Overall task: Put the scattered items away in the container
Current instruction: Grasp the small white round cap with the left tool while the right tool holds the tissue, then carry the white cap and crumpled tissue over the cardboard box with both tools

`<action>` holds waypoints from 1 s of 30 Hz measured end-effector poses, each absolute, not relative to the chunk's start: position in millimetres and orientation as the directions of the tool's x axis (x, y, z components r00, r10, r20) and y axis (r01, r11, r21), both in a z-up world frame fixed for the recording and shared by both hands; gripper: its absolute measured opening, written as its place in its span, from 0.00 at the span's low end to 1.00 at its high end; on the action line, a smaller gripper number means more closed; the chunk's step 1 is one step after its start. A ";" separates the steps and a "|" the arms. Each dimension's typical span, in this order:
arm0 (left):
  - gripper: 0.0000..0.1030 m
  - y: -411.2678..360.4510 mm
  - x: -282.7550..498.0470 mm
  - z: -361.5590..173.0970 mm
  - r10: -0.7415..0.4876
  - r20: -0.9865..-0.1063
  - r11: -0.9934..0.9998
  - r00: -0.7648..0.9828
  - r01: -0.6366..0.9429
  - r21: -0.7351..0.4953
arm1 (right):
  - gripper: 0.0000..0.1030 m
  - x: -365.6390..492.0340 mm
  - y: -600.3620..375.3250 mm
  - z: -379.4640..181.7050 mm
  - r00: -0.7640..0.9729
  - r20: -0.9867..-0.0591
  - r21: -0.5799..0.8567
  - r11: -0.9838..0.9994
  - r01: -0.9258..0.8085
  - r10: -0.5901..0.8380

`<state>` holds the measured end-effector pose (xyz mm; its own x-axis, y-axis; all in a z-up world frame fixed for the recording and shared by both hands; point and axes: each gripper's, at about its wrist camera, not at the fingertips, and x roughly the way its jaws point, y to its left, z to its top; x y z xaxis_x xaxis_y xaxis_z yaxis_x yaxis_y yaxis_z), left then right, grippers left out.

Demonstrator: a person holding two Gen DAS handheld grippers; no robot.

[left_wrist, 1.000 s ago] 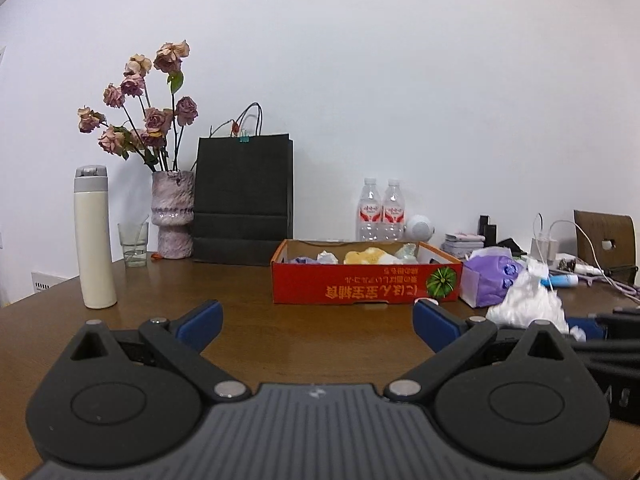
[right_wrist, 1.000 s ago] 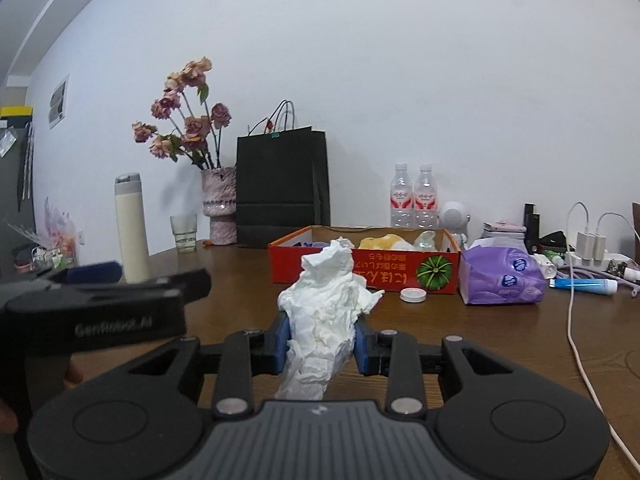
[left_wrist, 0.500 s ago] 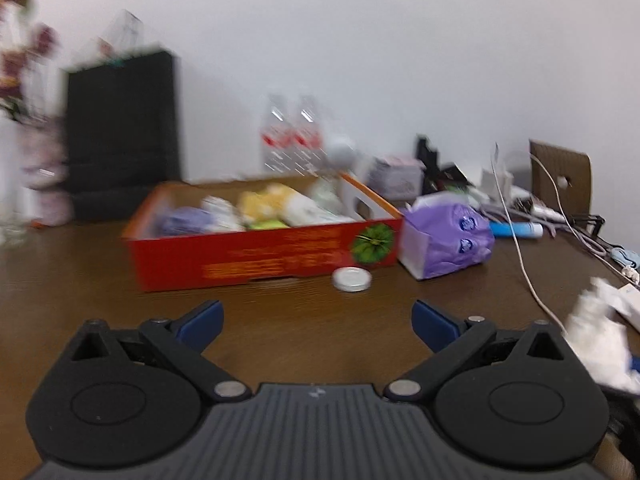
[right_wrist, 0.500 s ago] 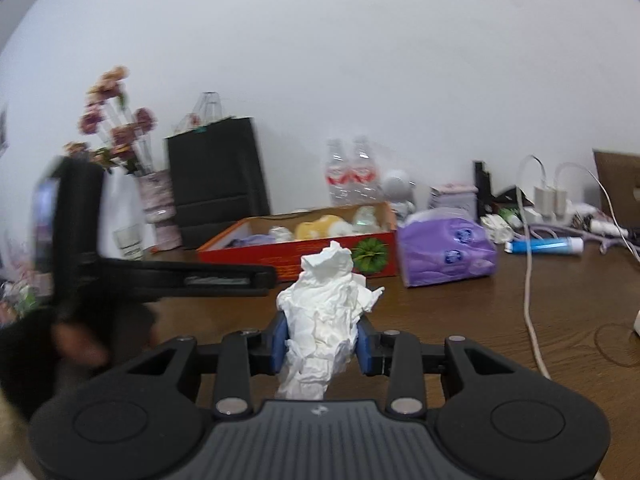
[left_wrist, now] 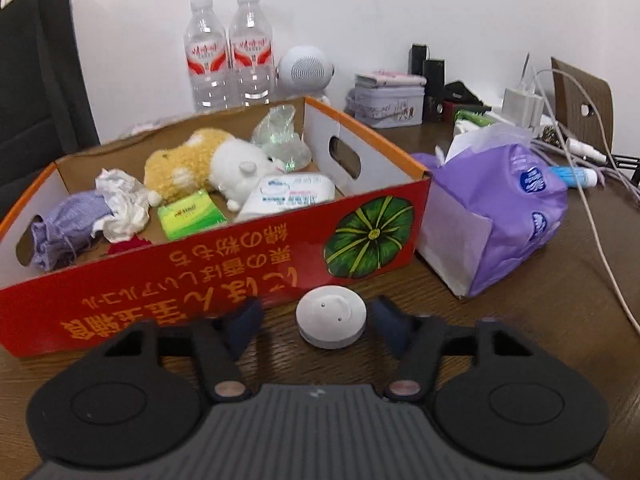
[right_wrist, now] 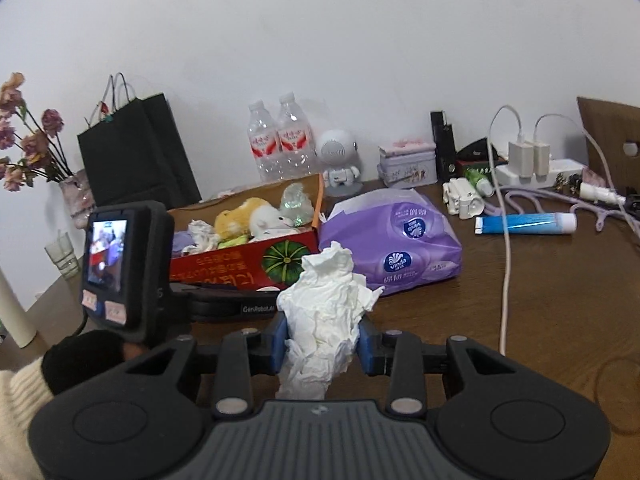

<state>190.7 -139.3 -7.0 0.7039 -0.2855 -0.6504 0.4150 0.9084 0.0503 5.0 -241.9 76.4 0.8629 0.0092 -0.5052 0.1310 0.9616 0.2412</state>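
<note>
Two water bottles (left_wrist: pixel 228 52) behind red box (left_wrist: pixel 224 264); one white cap (left_wrist: pixel 331 316) on table (left_wrist: pixel 540 320) just before box front. One crumpled tissue (right_wrist: pixel 326 312) clamped in right gripper (right_wrist: pixel 322 344). Left gripper (left_wrist: pixel 316 320) jaws closing, cap between, pads not touching. A second ago jaws wide, box farther off. Box now fills left view; purple tissue pack (left_wrist: pixel 500 216) touching box's right corner; bare table right.
</note>
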 end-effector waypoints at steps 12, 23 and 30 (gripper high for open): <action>0.39 -113.4 144.1 21.1 -0.291 -0.551 0.922 0.782 0.383 0.057 | 0.33 20.3 -230.9 74.1 0.855 -0.516 0.268 0.959 0.093 0.062; 0.39 -25.0 7.4 71.8 -0.179 -0.379 0.977 0.908 0.210 0.042 | 0.34 -17.3 -160.8 89.8 0.855 -0.489 0.255 0.966 -0.048 0.172; 0.39 15.6 -61.4 84.4 -0.110 -0.342 0.993 0.933 0.119 0.005 | 0.34 -61.3 -119.4 91.2 0.864 -0.463 0.236 0.967 -0.096 0.198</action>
